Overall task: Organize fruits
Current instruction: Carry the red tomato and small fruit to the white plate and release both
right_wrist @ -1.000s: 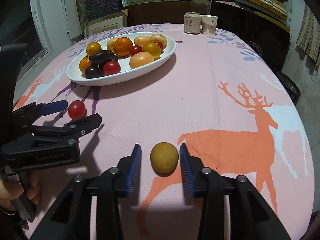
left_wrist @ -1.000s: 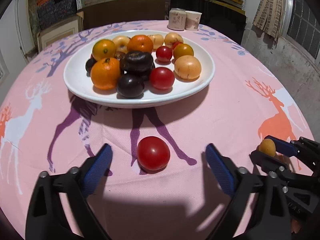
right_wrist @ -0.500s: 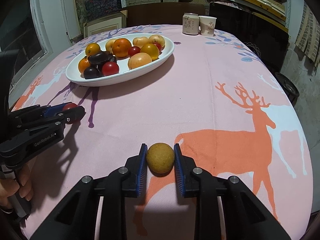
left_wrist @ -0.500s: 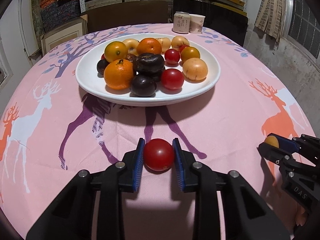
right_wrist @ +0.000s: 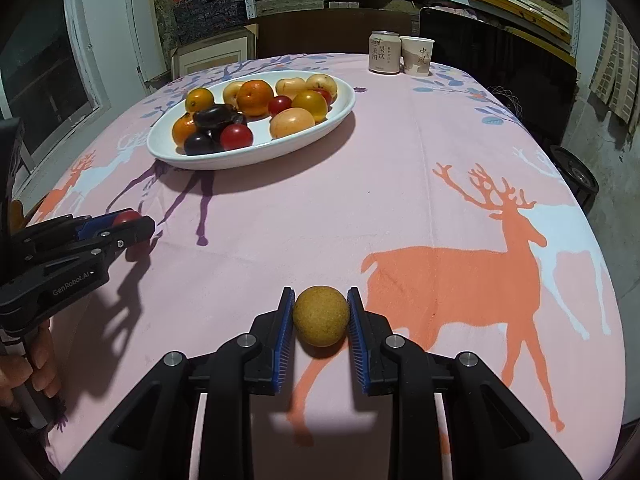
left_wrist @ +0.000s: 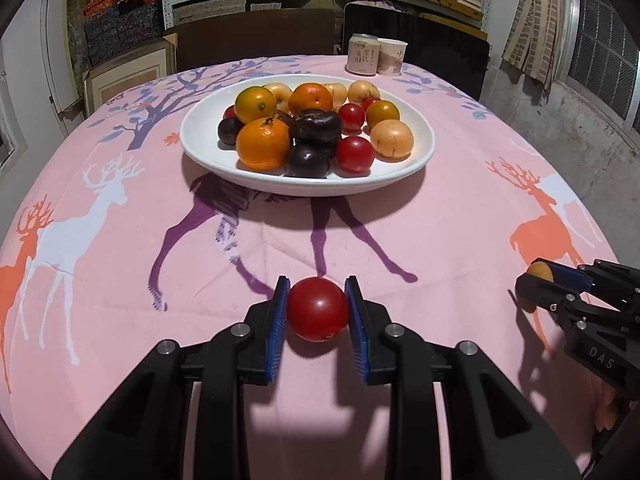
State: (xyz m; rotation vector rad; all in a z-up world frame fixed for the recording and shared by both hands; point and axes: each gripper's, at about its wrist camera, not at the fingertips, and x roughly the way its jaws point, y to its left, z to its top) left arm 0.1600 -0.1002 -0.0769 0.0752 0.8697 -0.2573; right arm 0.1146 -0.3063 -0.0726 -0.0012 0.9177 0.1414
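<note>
My left gripper [left_wrist: 318, 312] is shut on a red tomato [left_wrist: 318, 309], its blue pads pressing both sides, just above the pink tablecloth. My right gripper [right_wrist: 320, 316] is shut on a round yellow-brown fruit [right_wrist: 320, 315] in the same way. Ahead stands a white oval plate [left_wrist: 200, 136] heaped with several oranges, dark plums, tomatoes and pale yellow fruits. In the left wrist view the right gripper [left_wrist: 538, 276] shows at the right edge with the yellow-brown fruit [left_wrist: 540, 270]. In the right wrist view the left gripper [right_wrist: 128, 222] sits at the left with the tomato [right_wrist: 127, 216].
A drink can [left_wrist: 363, 54] and a paper cup [left_wrist: 392, 56] stand at the table's far edge, behind the plate. A dark chair back and shelves lie beyond. Part of a hand [right_wrist: 36, 364] holds the left gripper's handle. The round table drops off on all sides.
The left jaws closed from wide open onto the tomato, and the right jaws closed onto the yellow-brown fruit. The left gripper has since drawn back a little from the plate, tomato in its grip.
</note>
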